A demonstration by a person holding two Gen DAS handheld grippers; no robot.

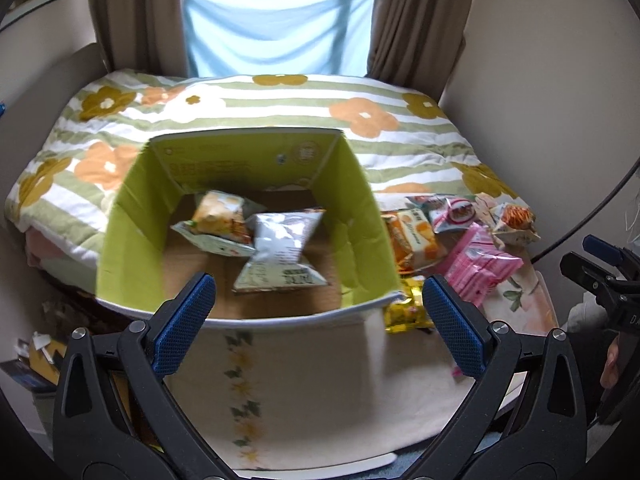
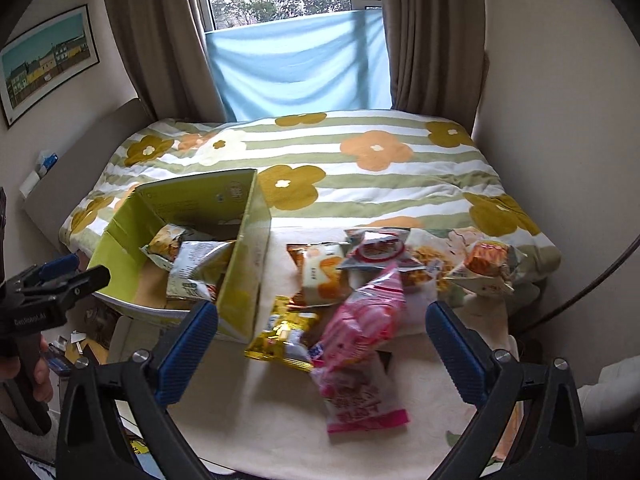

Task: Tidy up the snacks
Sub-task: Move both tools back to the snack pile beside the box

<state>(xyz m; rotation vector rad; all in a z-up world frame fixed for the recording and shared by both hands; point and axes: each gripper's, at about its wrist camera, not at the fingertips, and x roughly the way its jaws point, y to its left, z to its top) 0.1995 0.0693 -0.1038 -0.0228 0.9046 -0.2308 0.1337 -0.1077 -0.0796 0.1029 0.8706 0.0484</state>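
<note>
1. Your left gripper (image 1: 318,316) is nearest the lens, its blue-padded fingers (image 1: 185,320) spread wide with nothing between them, hovering over the near rim of the green box (image 1: 132,216).
2. Your right gripper (image 2: 320,338) is likewise spread wide and holds nothing; it hangs above the loose snacks on the counter (image 2: 256,412), which wears a cream cloth.
3. Directly ahead of your right gripper lies the pink packet (image 2: 360,360), its near end pointing toward you. Touching its left edge is the gold packet (image 2: 282,338), which sits just beside the box's right wall.
4. Inside the box, which stands open at the counter's left, you have two snacks already: a silver bag (image 1: 280,252) lying over the near edge of an orange-and-white bag (image 1: 220,218). Both rest on the brown cardboard floor.
5. Beyond the pink packet, an orange-printed bag (image 2: 322,276) lies beside the box, with a red-and-white bag (image 2: 378,250) overlapping its right side.
6. Further right, near the counter's far corner, a crumpled orange-topped bag (image 2: 486,264) sits a little apart from the rest.
7. Behind the counter you see the bed, under a striped floral quilt (image 2: 360,184).
8. At the far wall, brown curtains (image 2: 168,32) frame a window half covered by a light-blue cloth (image 2: 300,68).
</note>
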